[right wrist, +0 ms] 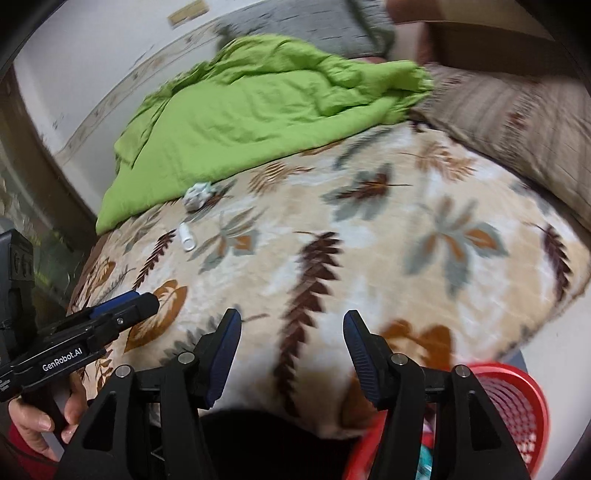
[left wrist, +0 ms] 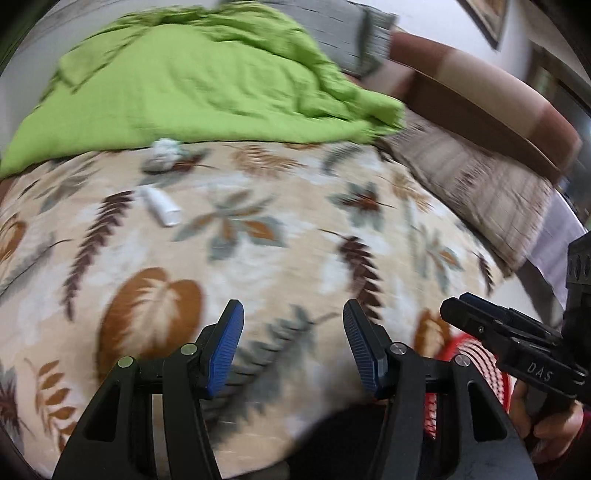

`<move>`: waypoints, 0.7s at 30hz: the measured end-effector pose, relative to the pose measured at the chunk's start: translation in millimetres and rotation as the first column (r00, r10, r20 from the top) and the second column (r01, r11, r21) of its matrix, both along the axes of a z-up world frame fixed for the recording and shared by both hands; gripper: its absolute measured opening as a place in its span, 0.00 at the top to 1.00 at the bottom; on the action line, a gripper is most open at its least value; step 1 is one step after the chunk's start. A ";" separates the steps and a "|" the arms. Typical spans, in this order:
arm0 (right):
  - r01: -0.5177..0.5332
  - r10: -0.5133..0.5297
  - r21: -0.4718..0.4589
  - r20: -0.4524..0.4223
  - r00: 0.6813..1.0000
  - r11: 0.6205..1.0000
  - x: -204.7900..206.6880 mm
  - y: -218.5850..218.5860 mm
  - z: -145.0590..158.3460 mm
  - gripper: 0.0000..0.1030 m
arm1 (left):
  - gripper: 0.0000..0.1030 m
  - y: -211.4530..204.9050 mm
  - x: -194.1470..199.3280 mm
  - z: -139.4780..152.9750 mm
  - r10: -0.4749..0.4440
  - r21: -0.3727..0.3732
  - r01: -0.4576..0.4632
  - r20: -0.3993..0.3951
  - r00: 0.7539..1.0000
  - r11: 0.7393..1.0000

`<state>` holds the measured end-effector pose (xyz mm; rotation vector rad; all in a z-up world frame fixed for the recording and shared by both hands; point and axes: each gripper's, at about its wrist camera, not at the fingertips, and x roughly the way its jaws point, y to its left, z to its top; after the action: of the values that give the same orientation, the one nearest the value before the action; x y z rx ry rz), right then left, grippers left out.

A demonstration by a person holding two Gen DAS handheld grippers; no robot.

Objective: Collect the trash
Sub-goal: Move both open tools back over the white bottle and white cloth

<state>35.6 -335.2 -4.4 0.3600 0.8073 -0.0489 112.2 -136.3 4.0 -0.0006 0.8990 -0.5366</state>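
A crumpled white paper ball (left wrist: 163,152) lies on the leaf-patterned bedspread (left wrist: 280,251) at the edge of the green blanket (left wrist: 192,88). A white tube-like piece of trash (left wrist: 162,208) lies just in front of it. Both show in the right wrist view, the ball (right wrist: 197,196) and the tube (right wrist: 187,237). My left gripper (left wrist: 293,350) is open and empty above the near part of the bed. My right gripper (right wrist: 291,354) is open and empty too. A red mesh basket (right wrist: 513,410) stands at the bed's near edge, below the right gripper; it also shows in the left wrist view (left wrist: 476,369).
Striped brown pillows (right wrist: 517,122) lie at the right of the bed against a brown headboard (left wrist: 491,99). A grey pillow (right wrist: 314,29) lies behind the green blanket. The right gripper shows from the side in the left wrist view (left wrist: 454,310), the left one in the right wrist view (right wrist: 144,299).
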 end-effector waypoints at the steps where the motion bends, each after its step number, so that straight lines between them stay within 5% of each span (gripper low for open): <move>1: -0.005 0.005 -0.001 0.003 1.000 1.000 5.9 5.0 0.3 0.38 | 0.47 8.2 5.1 -0.7 0.025 0.001 -0.025 0.000 1.000 1.000; 9: -0.054 0.055 0.033 -0.023 0.998 0.998 56.8 62.7 -20.8 0.33 | 0.47 57.7 39.8 -9.2 0.167 0.016 -0.167 -0.009 0.986 0.986; 21: -0.046 0.052 0.102 -0.057 0.997 0.994 58.3 65.8 -47.7 0.33 | 0.45 77.4 117.8 -20.3 0.256 0.052 -0.253 -0.054 0.965 0.966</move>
<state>93.9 -269.5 -52.1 0.4351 0.8791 0.0276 230.0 -58.9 -16.3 -0.0916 0.9536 -0.2774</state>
